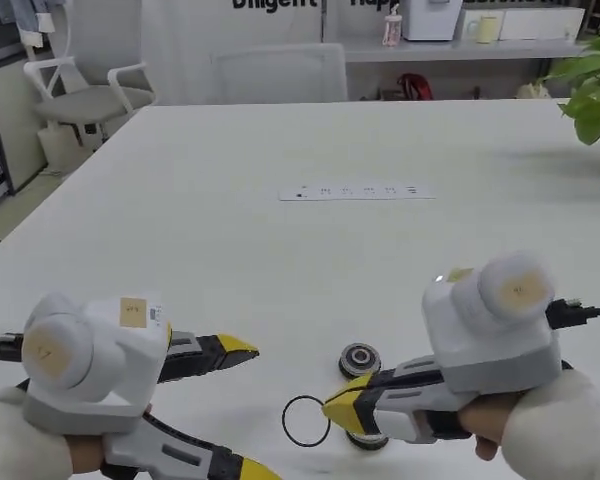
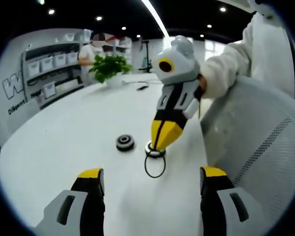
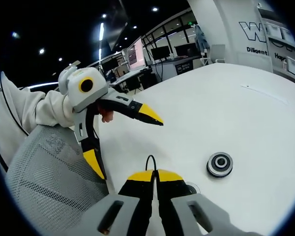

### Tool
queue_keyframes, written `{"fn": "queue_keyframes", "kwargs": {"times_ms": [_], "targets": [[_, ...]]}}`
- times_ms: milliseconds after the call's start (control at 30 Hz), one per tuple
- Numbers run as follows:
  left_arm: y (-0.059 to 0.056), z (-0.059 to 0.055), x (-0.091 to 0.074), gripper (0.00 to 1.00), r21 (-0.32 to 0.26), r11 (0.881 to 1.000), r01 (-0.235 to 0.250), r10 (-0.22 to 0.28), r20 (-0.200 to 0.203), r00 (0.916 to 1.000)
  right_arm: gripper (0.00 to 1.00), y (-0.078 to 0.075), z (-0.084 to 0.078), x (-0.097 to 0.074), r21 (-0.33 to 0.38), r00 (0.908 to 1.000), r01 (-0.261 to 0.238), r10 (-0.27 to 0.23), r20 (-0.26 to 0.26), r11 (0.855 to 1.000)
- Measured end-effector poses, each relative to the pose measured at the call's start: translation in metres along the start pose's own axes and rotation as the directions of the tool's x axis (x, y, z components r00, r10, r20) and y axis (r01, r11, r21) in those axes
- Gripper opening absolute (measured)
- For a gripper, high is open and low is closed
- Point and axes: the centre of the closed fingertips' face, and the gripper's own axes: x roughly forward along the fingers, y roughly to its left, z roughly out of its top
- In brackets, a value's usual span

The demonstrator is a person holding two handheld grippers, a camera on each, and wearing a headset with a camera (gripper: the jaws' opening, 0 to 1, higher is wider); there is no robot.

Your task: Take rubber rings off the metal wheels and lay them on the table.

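Right gripper (image 3: 155, 176): jaws closed tip to tip, pinching the edge of a black rubber ring (image 1: 285, 420); the ring's loop lies flat on the desk (image 1: 280, 260), close to the near edge. Left gripper (image 1: 242, 405): jaws wide apart and holding nothing, at the near left corner, tips pointed toward the ring.

One metal wheel (image 1: 368, 441) sits directly under the right gripper's jaws, which cover most of it in the head view; the left gripper view shows its rim touching the ring. A second metal wheel (image 1: 360, 358), black band around it, stands just beyond, apart from both grippers.

A socket strip (image 1: 358, 192) lies at mid-desk; a plant (image 1: 592, 85) stands at the far right edge. A mesh chair (image 2: 255, 147) back appears in the gripper views, off the near edge.
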Motion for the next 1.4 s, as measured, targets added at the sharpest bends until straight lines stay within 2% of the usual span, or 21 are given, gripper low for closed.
{"fn": "queue_keyframes", "kwargs": {"times_ms": [133, 533, 833, 1033, 1400], "targets": [[-0.003, 0.0, 0.001, 0.81, 0.003, 1.0, 0.007, -0.007, -0.003, 1.0, 0.0, -0.003, -0.008, 0.003, 0.027, 0.9999, 0.011, -0.011, -0.009, 1.0], [0.003, -0.004, 0.0, 0.81, -0.003, 1.0, 0.002, -0.002, -0.008, 1.0, 0.0, -0.01, -0.015, 0.009, 0.059, 0.9989, 0.045, -0.045, -0.016, 0.997], [0.002, -0.008, 0.001, 0.81, -0.001, 1.0, 0.011, -0.011, -0.019, 0.9998, 0.0, -0.012, -0.018, 0.011, 0.012, 0.9976, 0.067, -0.067, -0.017, 0.998], [0.001, -0.009, 0.002, 0.81, 0.002, 1.0, 0.017, -0.017, -0.028, 0.9995, 0.0, -0.012, -0.019, 0.012, -0.001, 0.9975, 0.066, -0.066, -0.025, 0.998], [0.001, -0.01, 0.002, 0.8, 0.005, 1.0, 0.015, -0.015, -0.036, 0.9992, 0.04, -0.01, -0.021, 0.017, -0.069, 0.997, 0.062, -0.065, -0.042, 0.996]]}}
